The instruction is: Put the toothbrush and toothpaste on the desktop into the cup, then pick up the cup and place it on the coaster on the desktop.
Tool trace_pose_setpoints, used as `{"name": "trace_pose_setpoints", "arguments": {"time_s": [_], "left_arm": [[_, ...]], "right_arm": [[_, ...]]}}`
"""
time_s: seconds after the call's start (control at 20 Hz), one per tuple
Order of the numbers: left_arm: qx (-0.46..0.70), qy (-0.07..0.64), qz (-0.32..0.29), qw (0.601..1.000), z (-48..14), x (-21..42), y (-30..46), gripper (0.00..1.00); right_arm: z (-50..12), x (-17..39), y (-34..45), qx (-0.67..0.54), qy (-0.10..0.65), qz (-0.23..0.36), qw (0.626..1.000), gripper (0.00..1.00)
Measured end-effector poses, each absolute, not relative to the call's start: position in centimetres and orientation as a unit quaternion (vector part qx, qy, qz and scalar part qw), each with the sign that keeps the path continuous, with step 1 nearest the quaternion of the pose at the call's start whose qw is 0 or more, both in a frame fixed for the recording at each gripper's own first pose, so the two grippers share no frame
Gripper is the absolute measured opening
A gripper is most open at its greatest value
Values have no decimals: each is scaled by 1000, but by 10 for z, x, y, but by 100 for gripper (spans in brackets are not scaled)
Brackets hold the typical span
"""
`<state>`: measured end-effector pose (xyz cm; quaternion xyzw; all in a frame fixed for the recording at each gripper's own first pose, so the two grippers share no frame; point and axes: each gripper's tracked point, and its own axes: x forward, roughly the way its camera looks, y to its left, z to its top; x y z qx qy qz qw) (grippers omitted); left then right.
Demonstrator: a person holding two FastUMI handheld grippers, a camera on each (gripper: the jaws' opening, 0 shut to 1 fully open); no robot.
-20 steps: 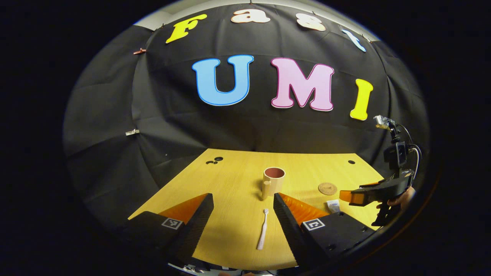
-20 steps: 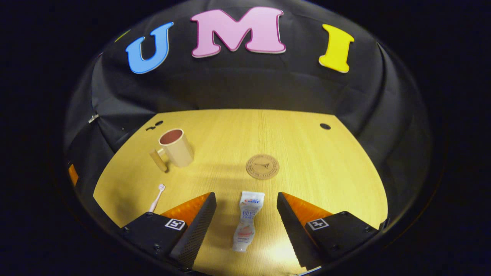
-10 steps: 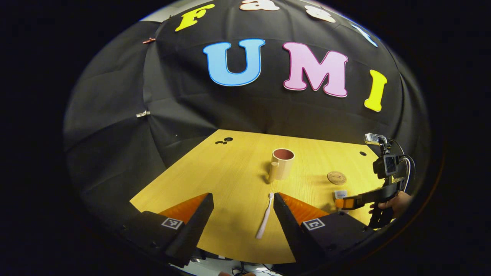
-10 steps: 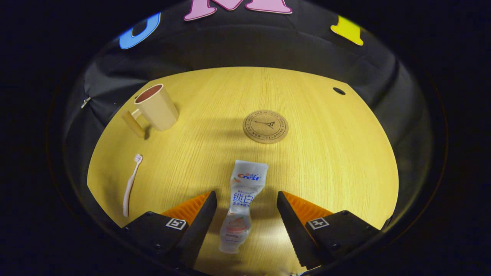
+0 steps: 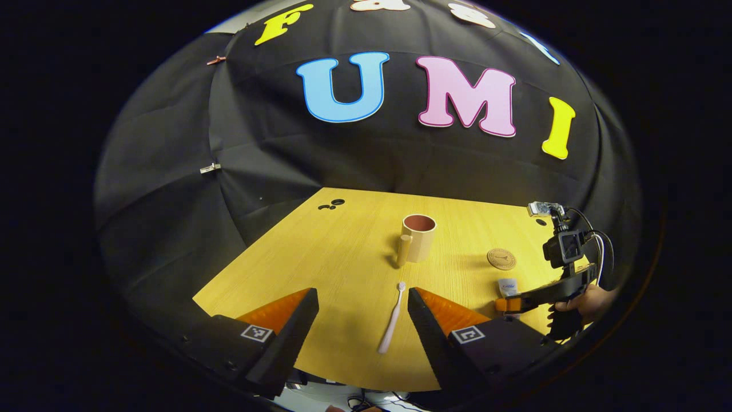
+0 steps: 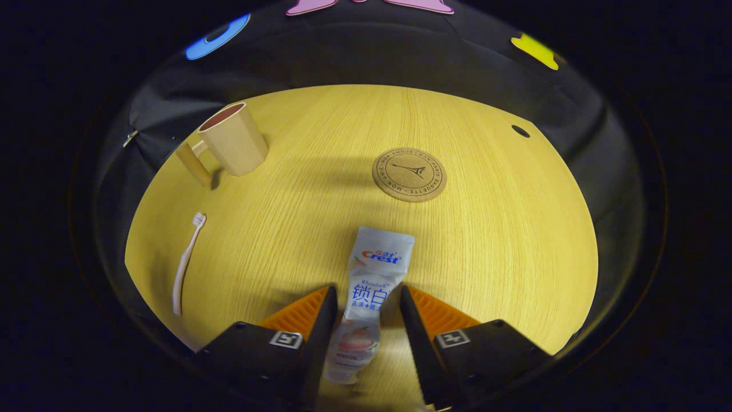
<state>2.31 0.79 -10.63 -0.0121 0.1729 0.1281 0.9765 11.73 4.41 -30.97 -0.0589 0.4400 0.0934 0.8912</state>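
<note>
My left hand-held gripper [image 5: 362, 312] hangs above the bench [image 5: 320, 269], fingers wide apart, brush [image 5: 392, 318] lying between them and cup [image 5: 418, 237] ahead. My right hand-held gripper [image 6: 362, 312] has its fingers drawn close around the paste [image 6: 369, 300]; I cannot tell whether both press. I judge the first step is the paste grasp: next, clamp, lift and carry it ahead-left to the cup [image 6: 231, 146], with the coaster [image 6: 408, 174] just ahead.

Left gripper [image 5: 363, 297]: fingers spread wide apart, held above the table and pointing forward, nothing between them. Right gripper [image 6: 363, 294]: tilted steeply downward, fingers drawn close on either side of the toothpaste [image 6: 372, 286] (contact on both sides cannot be confirmed). In the left gripper view, a hand [image 5: 589, 300] grips the right gripper's handle at far right.
</note>
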Motion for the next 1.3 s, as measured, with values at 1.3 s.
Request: {"name": "trace_pose_setpoints", "arguments": {"time_s": [1.3], "left_arm": [[-11, 391, 49, 919, -237, 87, -10, 94]], "right_arm": [[-181, 65, -48, 4, 332, 105, 938, 29]]}}
